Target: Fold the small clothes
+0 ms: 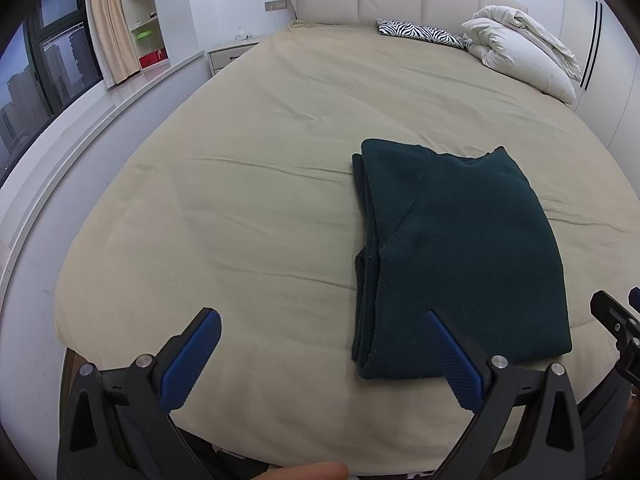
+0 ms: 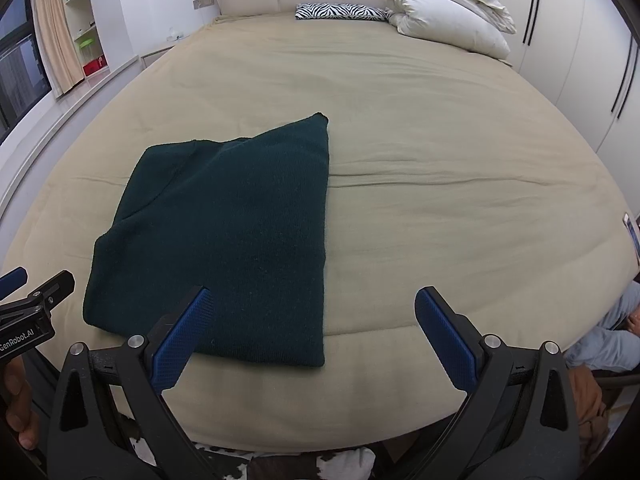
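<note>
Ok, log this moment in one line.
sweater: folded, flat on bed | left tool: open, empty | right tool: open, empty

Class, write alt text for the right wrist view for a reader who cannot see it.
A dark green garment lies folded on a beige bed, just beyond the open right gripper. White bedding and a zebra-print pillow sit by the headboard.

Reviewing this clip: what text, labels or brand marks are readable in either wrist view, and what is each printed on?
"GenRobot.AI" (first letter cut off at the frame edge): white print on the body of the left gripper, seen in the right wrist view.
Small card or device at the bed's right edge: any marking too small to read.
No other text visible.
</note>
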`<act>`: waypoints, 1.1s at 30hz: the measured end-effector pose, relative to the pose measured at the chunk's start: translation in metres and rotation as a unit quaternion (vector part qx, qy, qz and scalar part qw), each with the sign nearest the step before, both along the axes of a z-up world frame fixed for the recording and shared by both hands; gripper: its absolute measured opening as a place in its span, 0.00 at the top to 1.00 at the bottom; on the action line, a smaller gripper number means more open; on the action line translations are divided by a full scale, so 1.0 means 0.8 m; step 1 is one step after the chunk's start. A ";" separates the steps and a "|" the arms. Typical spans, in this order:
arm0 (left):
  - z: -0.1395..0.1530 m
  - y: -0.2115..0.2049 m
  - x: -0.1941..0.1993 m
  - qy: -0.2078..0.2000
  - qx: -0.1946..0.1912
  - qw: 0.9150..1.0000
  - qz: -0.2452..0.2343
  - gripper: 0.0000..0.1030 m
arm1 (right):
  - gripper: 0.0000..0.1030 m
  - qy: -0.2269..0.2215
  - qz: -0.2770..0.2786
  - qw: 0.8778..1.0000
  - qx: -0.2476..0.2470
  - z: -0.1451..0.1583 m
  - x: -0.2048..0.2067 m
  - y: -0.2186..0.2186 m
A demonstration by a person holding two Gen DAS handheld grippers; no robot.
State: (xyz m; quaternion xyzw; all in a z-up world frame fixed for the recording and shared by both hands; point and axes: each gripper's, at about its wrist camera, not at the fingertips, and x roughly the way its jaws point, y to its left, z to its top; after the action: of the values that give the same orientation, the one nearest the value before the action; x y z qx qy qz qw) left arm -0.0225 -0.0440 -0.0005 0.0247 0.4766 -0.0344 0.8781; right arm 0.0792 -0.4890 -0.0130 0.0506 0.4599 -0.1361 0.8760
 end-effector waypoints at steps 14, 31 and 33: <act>-0.001 -0.001 0.000 0.000 -0.001 1.000 -0.001 0.00 | 0.00 0.002 0.000 1.000 0.002 -0.003 0.001 -0.002; -0.001 -0.002 -0.001 0.001 -0.001 1.000 0.000 0.00 | 0.00 0.003 0.001 1.000 0.001 -0.003 0.002 -0.004; -0.001 -0.002 -0.001 0.001 -0.002 1.000 -0.001 0.00 | 0.00 0.003 0.001 1.000 0.001 -0.003 0.002 -0.004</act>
State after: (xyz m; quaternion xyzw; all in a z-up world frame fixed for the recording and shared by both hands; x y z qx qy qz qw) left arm -0.0230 -0.0453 -0.0011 0.0234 0.4770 -0.0357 0.8779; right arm 0.0804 -0.4919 -0.0152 0.0511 0.4624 -0.1346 0.8749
